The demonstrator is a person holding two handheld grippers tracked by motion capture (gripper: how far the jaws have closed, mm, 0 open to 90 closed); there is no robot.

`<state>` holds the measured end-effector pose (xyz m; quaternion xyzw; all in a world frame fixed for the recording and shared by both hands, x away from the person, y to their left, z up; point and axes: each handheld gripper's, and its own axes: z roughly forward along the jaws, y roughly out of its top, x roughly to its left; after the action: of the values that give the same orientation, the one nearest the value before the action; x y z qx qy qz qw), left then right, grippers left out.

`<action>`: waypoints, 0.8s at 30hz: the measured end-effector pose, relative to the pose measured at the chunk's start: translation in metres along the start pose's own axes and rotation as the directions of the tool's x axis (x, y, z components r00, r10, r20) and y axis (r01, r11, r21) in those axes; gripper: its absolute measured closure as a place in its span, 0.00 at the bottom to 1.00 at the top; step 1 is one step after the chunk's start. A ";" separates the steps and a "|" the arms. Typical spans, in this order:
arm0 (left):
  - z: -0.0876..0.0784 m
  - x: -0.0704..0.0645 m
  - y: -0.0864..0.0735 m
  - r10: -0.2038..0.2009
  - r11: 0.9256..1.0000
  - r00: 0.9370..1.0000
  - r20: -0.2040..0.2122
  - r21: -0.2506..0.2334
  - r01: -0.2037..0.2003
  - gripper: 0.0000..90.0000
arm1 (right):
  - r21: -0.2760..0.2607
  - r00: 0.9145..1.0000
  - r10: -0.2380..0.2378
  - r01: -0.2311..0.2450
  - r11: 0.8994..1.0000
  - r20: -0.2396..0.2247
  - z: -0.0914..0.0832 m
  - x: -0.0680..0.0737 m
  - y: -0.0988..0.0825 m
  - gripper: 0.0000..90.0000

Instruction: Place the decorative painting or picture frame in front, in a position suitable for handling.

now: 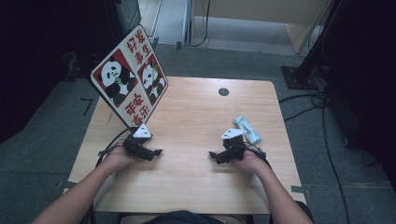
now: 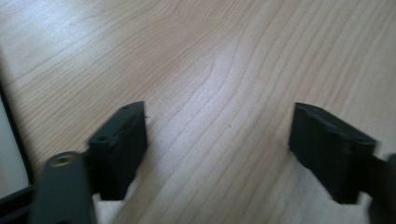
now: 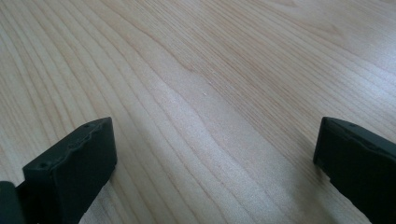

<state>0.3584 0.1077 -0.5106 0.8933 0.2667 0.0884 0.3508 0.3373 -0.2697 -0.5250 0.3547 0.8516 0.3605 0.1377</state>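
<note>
On the wooden table (image 1: pixel 191 116) a person's two hands each hold a black gripper. My left gripper (image 1: pixel 158 152) rests low at the front left, pointing toward the middle, its jaws wide apart over bare wood (image 2: pixel 217 126). My right gripper (image 1: pixel 212 154) rests at the front right and points back at it, jaws likewise spread with only wood grain between them (image 3: pixel 215 140). A square board with panda pictures and red characters (image 1: pixel 129 77) stands tilted at the table's back left, just behind the left hand. A pale blue and white packet (image 1: pixel 247 129) lies beside the right hand.
A small dark round hole (image 1: pixel 223 92) sits near the table's far edge. Grey carpet surrounds the table, with cables (image 1: pixel 322 116) on the floor at the right and a dark stand base (image 1: pixel 299 77) beyond the far right corner.
</note>
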 end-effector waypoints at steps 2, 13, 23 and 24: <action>-0.005 0.004 0.001 -0.014 1.000 1.000 0.005 0.010 0.014 0.30 | 0.000 1.000 0.000 0.000 1.000 0.000 0.000 0.000 0.000 0.00; -0.020 0.007 0.005 -0.047 0.999 0.998 0.040 0.015 0.047 0.35 | 0.000 1.000 0.000 0.000 1.000 0.000 0.000 0.000 0.000 0.00; -0.035 0.002 0.012 -0.085 0.995 0.995 0.059 0.052 0.082 0.43 | 0.000 1.000 -0.001 0.001 1.000 0.000 0.000 0.000 0.000 0.00; -0.037 0.002 0.012 -0.089 0.995 0.994 0.058 0.048 0.086 0.43 | 0.000 1.000 -0.001 0.001 1.000 0.000 0.000 0.000 0.000 0.00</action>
<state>0.3527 0.1231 -0.4756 0.8907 0.2967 0.0400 0.3420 0.3373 -0.2697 -0.5250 0.3543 0.8517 0.3606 0.1380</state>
